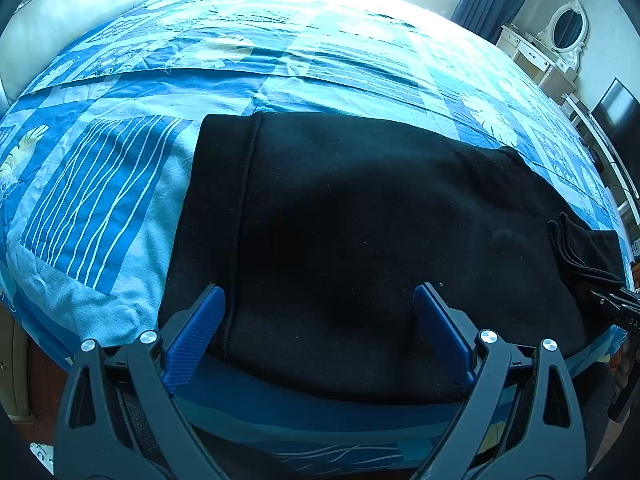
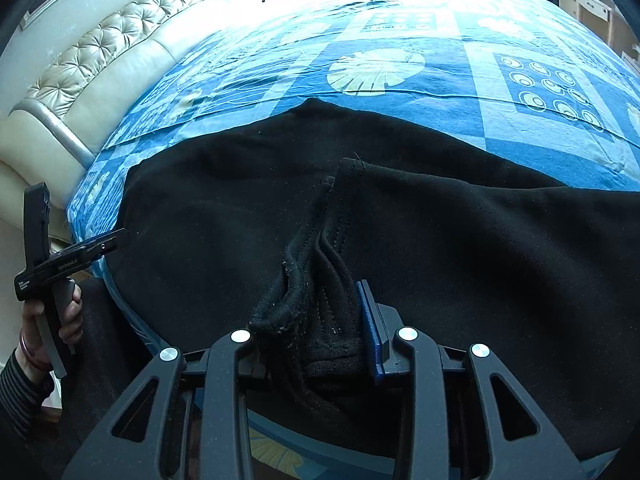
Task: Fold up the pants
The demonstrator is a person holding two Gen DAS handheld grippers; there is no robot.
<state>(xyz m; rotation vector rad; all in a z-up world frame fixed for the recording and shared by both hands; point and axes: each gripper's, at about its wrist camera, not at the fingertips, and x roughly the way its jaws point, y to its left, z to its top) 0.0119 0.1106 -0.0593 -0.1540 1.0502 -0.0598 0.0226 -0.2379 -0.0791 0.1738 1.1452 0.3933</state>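
Note:
Black pants [image 1: 360, 220] lie spread on a blue patterned bedspread [image 1: 120, 168], with the waistband seam [image 1: 244, 208] on the left. My left gripper [image 1: 320, 292] hovers open over the near part of the pants, with nothing between its blue pads [image 1: 192, 344]. In the right wrist view my right gripper [image 2: 320, 300] is shut on a bunched, hemmed end of the pants [image 2: 316, 272], which fills the gap between its jaws and hides the left pad. The left gripper [image 2: 116, 238] shows at the far left, held by a hand [image 2: 68, 312]. The right gripper [image 1: 616, 304] appears at the right edge of the left wrist view.
A cream tufted headboard [image 2: 100, 52] runs along the bed's left side. A white dresser with an oval mirror [image 1: 564, 28] and a dark screen [image 1: 616, 112] stand to the right. The bed's near edge [image 1: 320, 412] lies just under both grippers.

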